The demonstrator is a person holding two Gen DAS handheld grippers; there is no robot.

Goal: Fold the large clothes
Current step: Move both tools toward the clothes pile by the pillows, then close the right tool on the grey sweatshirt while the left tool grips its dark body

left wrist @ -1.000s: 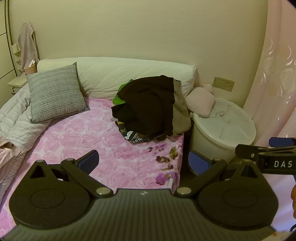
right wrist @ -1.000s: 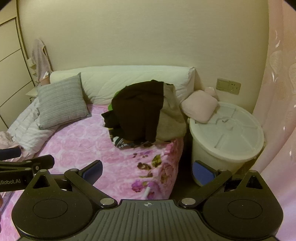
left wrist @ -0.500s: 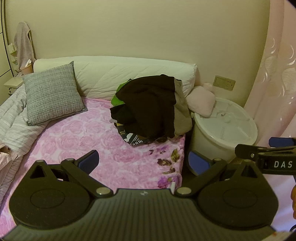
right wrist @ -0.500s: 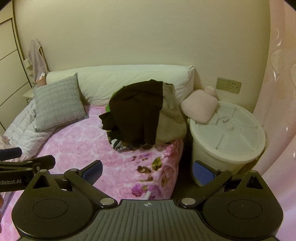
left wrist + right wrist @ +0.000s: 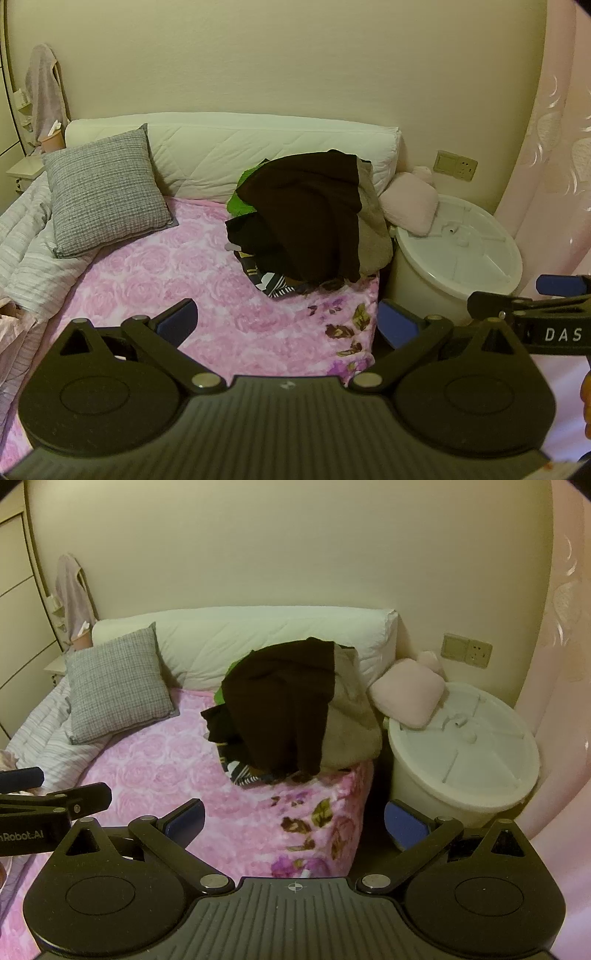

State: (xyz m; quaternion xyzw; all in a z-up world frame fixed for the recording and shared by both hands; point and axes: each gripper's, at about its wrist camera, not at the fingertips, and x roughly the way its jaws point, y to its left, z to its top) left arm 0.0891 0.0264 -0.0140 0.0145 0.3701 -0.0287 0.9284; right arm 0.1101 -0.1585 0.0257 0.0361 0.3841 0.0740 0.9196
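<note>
Claws — left claw (image 5: 286, 323) and right claw (image 5: 293, 818) — both gape wide, empty, facing one clothes heap (image 5: 291, 709).

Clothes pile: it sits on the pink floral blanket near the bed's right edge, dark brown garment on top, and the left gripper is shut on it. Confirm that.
Not quite. The left gripper is open and holds nothing, well short of the clothes pile, as the left wrist view shows. The rest stands: the pile lies on the pink floral blanket near the bed's right edge, dark brown garment on top.

Both black plastic tongs, left (image 5: 286, 321) and right (image 5: 293, 818), carry blue pads, silver pivot screws, round discs and a ribbed base.
</note>
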